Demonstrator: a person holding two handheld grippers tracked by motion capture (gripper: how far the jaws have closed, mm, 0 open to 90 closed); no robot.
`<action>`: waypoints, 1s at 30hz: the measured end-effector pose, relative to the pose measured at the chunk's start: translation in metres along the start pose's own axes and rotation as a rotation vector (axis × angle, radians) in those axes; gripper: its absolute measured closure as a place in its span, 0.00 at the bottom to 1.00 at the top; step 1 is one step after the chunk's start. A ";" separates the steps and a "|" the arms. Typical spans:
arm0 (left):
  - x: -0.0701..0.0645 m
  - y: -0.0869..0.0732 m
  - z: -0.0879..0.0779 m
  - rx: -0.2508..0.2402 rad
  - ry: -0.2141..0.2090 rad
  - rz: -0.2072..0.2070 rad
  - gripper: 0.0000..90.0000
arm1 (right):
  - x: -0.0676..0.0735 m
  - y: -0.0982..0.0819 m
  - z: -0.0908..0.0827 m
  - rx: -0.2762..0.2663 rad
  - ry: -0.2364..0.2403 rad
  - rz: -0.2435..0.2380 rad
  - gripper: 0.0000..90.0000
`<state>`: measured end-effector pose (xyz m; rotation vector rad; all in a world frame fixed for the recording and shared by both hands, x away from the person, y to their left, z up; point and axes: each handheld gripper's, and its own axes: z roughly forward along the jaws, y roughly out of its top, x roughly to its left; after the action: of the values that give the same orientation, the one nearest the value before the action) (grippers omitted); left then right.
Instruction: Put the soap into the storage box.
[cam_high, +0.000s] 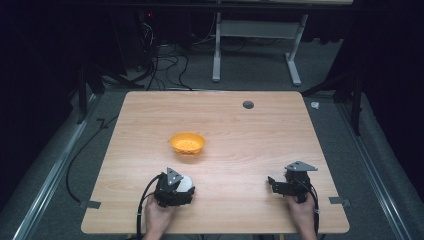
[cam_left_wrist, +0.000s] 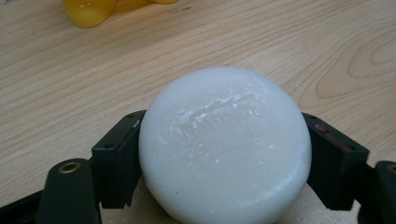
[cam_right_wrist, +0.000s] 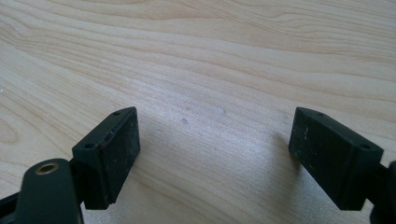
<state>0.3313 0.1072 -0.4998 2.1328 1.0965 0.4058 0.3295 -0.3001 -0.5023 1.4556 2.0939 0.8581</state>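
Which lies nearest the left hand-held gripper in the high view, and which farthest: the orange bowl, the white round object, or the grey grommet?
1. White round object: between the left hand-held gripper jaws.
2. Orange bowl: mid-table, beyond it.
3. Grey grommet: far edge, rightward.

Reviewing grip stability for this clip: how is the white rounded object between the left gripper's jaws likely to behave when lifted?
The white rounded object looks smooth and glossy, so it may be slippery. Its curved sides meet the left gripper at its flat black pads, so it could squirm out. If dropped on the wooden table, it would probably roll.
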 end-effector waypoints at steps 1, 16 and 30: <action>0.000 0.000 0.000 0.000 0.000 0.000 0.26 | 0.000 0.000 0.000 0.000 0.000 0.000 0.19; -0.001 0.015 -0.015 -0.029 -0.042 0.007 0.26 | 0.000 0.000 0.000 0.000 0.000 0.000 0.19; 0.002 0.025 -0.024 -0.047 -0.081 -0.008 0.26 | 0.000 0.000 0.000 -0.001 0.001 0.007 0.19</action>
<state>0.3341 0.1095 -0.4657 2.0851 1.0393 0.3352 0.3295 -0.3005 -0.5022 1.4636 2.0899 0.8622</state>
